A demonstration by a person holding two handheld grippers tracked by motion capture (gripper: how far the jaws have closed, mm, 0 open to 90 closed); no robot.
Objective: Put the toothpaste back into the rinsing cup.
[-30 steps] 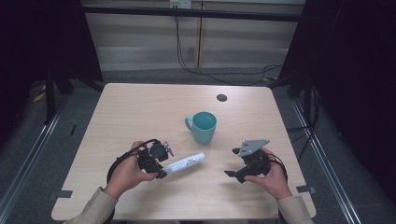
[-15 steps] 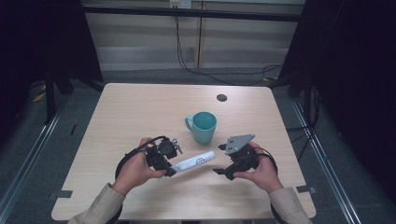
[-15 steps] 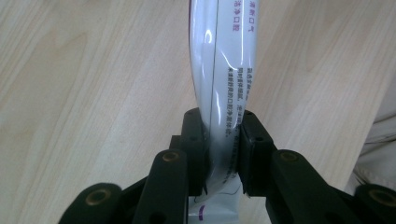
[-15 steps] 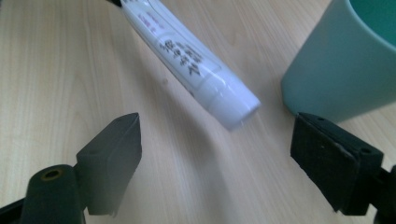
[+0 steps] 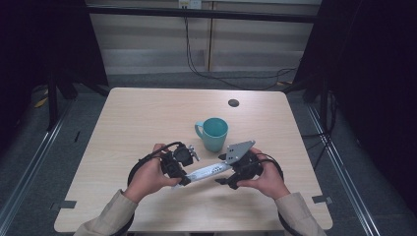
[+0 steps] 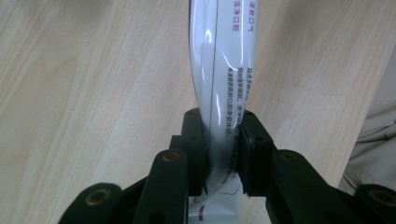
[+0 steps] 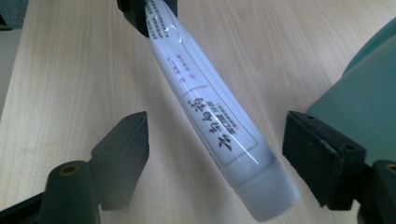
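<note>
A white tube (image 5: 206, 172) with printed text is held just above the wooden table (image 5: 147, 113), between the two hands. My left gripper (image 5: 184, 178) is shut on its flat crimped end; in the left gripper view the tube (image 6: 224, 70) runs up from the closed jaws (image 6: 223, 154). My right gripper (image 5: 227, 173) stands open around the tube's cap end. In the right gripper view the tube (image 7: 210, 112) passes between my spread jaws (image 7: 217, 140) without touching either pad, cap nearest the camera.
A teal mug (image 5: 213, 133) stands upright just behind the grippers, handle to the left; its wall (image 7: 364, 102) sits close to my right gripper's right jaw. A small dark round hole (image 5: 233, 103) marks the table's far side. Black frame posts stand around the table.
Both hands have moved toward each other at the table's front. My right gripper has come left and now straddles the tube's cap end; the left still holds the tube, shifted slightly right.
</note>
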